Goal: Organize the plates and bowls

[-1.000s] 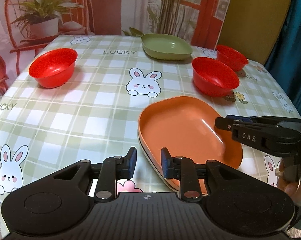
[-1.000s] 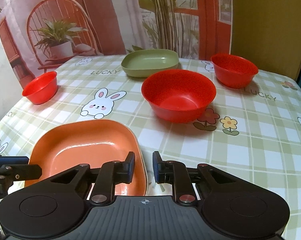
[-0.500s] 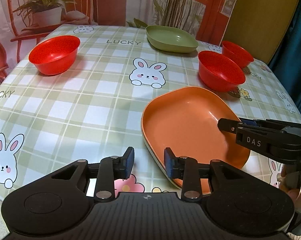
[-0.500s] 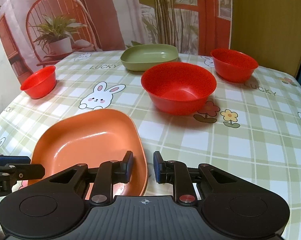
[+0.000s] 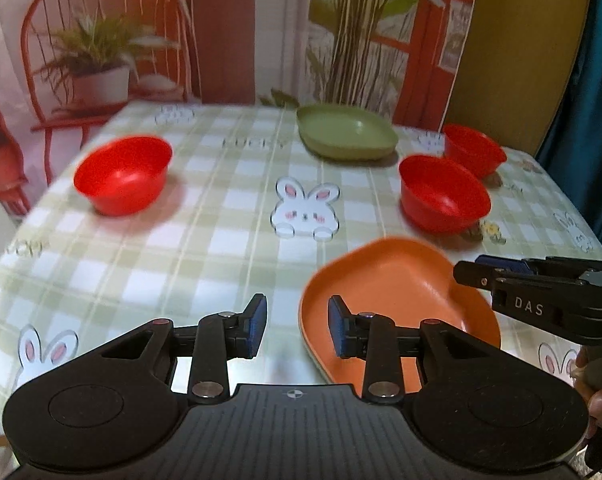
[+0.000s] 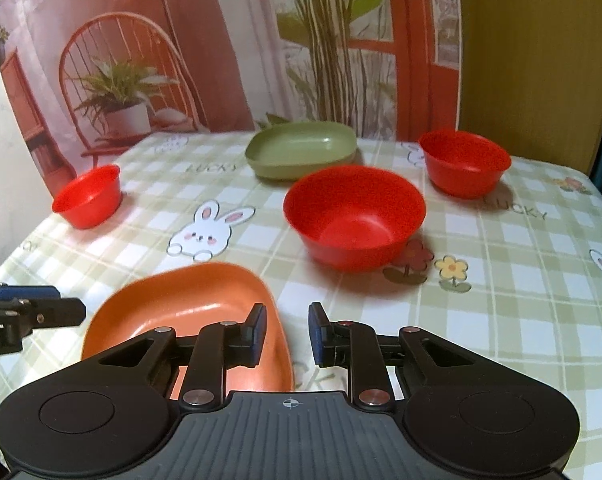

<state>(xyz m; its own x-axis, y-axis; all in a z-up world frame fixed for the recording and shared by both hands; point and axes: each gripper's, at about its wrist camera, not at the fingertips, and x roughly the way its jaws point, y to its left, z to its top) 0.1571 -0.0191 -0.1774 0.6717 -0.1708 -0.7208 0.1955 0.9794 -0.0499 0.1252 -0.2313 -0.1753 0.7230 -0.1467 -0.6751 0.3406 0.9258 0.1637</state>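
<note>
My left gripper (image 5: 297, 326) hangs above the near edge of the worktop (image 5: 205, 240) with its jaws spread and nothing between them; its right finger sits over the near left rim of the orange plate (image 5: 397, 292), though I cannot tell if it touches. My right gripper (image 6: 287, 334) is also spread and empty, its left finger over the plate's near right rim. The orange plate lies at the near edge, right of the middle, between my two grippers.

Further back, a green plate (image 6: 301, 152) rests at the far edge, near the middle. One red bowl (image 6: 355, 216) stands just beyond the orange plate, toward the right. A second red bowl (image 6: 465, 162) sits near the far right corner, close to the green plate. A third red bowl (image 5: 123, 174) stands well apart near the left edge. The worktop carries a green checked cloth printed with a white rabbit (image 5: 305, 208) at its middle.
</note>
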